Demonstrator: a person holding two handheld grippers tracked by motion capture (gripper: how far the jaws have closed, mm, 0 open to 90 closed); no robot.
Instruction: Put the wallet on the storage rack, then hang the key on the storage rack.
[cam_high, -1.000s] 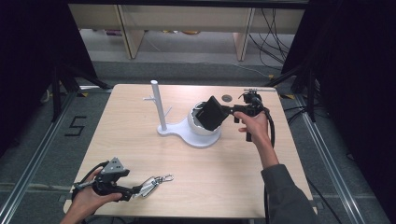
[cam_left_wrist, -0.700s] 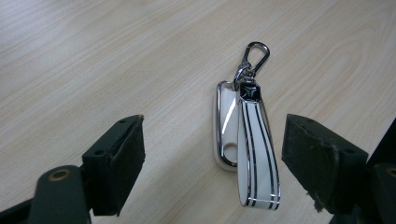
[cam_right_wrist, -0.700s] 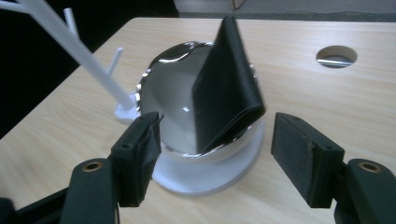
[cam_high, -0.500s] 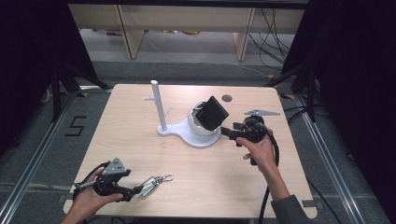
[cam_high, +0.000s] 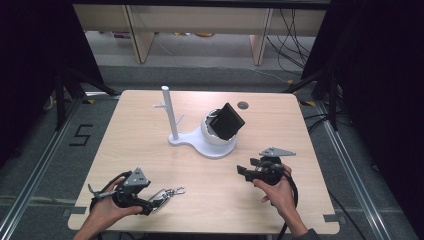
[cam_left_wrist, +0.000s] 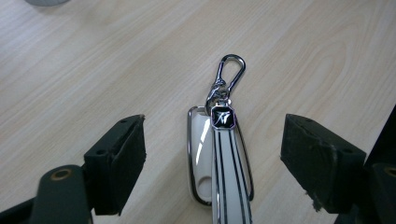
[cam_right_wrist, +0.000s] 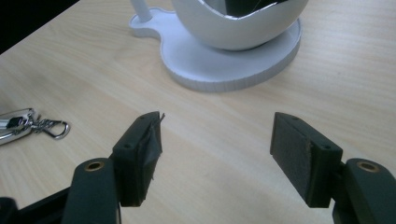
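Sitting near the middle of the wooden table (cam_high: 280, 125), a white bowl (cam_high: 212, 137) on a white stand base (cam_high: 200, 146) holds a black, flat, squarish object (cam_high: 226, 121) that leans tilted out over its rim; what that object is I cannot say from the high view. A thin white post (cam_high: 169, 112) rises upright from the narrow end of the same base, left of the bowl. The car key fob (cam_left_wrist: 219, 163), white with dark stripes, a chrome frame and a small black emblem, lies flat on the wood at the near left edge of the table, its silver carabiner clip (cam_left_wrist: 229, 74) pointing away from the left gripper (cam_high: 147, 205). The left gripper view shows what the high view hides: both black pads stand wide apart on either side of the fob, neither touching it. The right gripper (cam_high: 246, 170) is held low over the near right of the table, well apart from the fob, its jaws wide with nothing between them. Its own view looks across bare wood to the bowl's underside and the base's ridged edge, with the fob small at the far left.
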